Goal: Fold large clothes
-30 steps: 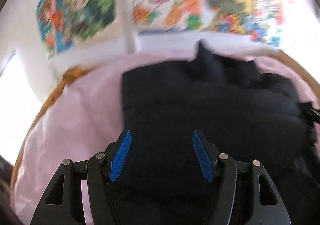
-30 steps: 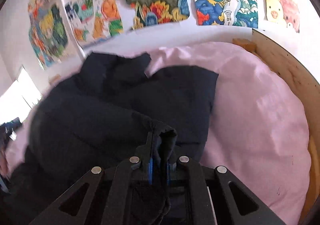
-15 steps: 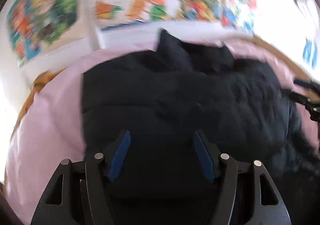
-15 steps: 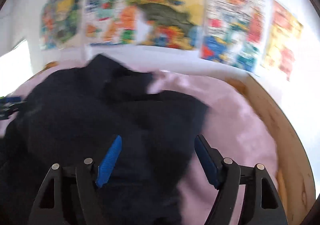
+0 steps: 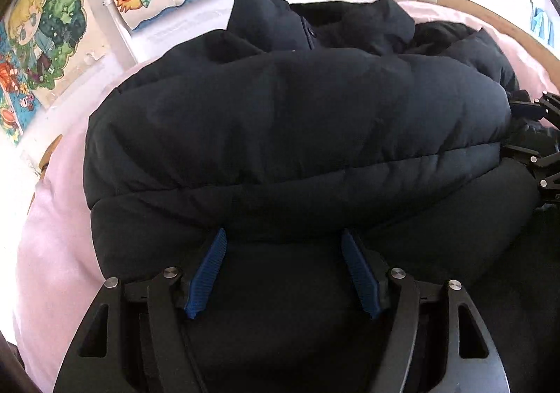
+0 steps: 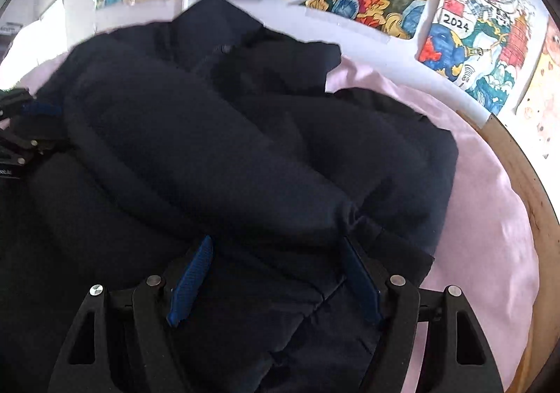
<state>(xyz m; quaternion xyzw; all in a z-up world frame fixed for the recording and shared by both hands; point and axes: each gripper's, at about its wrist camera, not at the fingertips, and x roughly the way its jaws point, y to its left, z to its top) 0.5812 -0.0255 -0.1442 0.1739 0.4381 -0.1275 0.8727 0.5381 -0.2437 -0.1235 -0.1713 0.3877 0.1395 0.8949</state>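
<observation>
A dark navy puffer jacket (image 5: pixel 287 134) lies on a pink sheet (image 5: pixel 56 246), folded over with its sleeves laid across the body and its collar toward the wall. It also fills the right wrist view (image 6: pixel 217 162). My left gripper (image 5: pixel 283 274) is open and empty, low over the jacket's near part. My right gripper (image 6: pixel 273 281) is open and empty, over the jacket's near right part, by a sleeve cuff (image 6: pixel 353 218). Each gripper shows at the edge of the other's view: the right one (image 5: pixel 539 148) and the left one (image 6: pixel 17 134).
The pink sheet (image 6: pixel 483 218) covers a surface with a wooden rim (image 6: pixel 535 204) on the right. A white wall with colourful posters (image 5: pixel 45 39) stands right behind the jacket. Bare pink sheet lies left and right of the jacket.
My right gripper let go of the jacket fold it held and stands open. Both grippers moved lower and closer over the jacket. The sleeve now lies across the body.
</observation>
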